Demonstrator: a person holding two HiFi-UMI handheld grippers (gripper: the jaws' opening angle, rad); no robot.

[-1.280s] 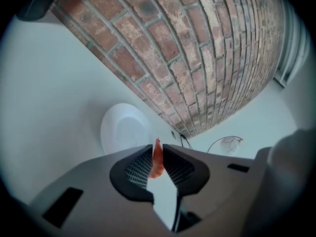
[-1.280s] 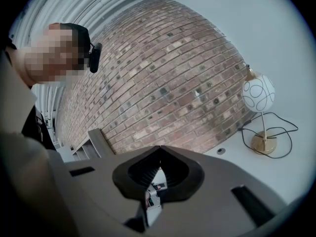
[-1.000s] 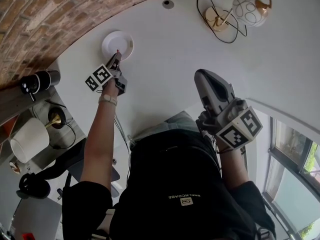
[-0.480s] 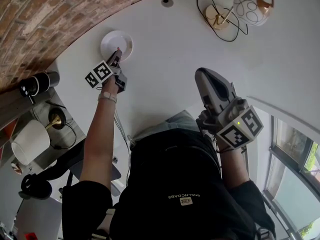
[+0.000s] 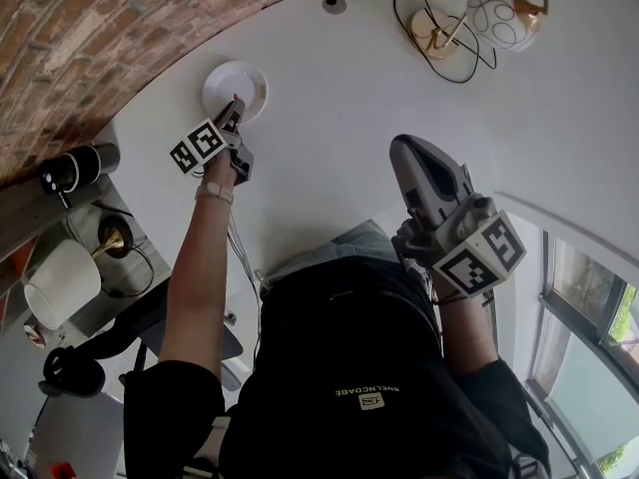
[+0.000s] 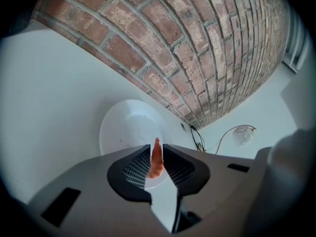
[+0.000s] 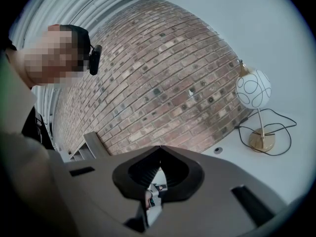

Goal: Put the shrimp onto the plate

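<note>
The shrimp (image 6: 156,163) is sitting clamped between the jaws of the left gripper (image 6: 157,148), its thin end pointing toward the top of the frame past the fingertips. In the middle of the left gripper view it is hanging over the near rim of the white plate (image 6: 123,127); I cannot tell whether it is touching the plate. In the head view the plate (image 5: 248,78) is lying in the upper left on the white desk (image 5: 349,88), near the brick wall (image 5: 70,28), and the left gripper (image 5: 234,116) is reaching over its lower edge. The right gripper (image 5: 401,150) is hovering right of center, well apart from the plate. In its own view the right gripper (image 7: 159,150) is showing its jaws pressed together on nothing. A round lamp (image 5: 502,16) is standing on the desk in the upper right, a black cable (image 5: 399,18) looping beside it.
</note>
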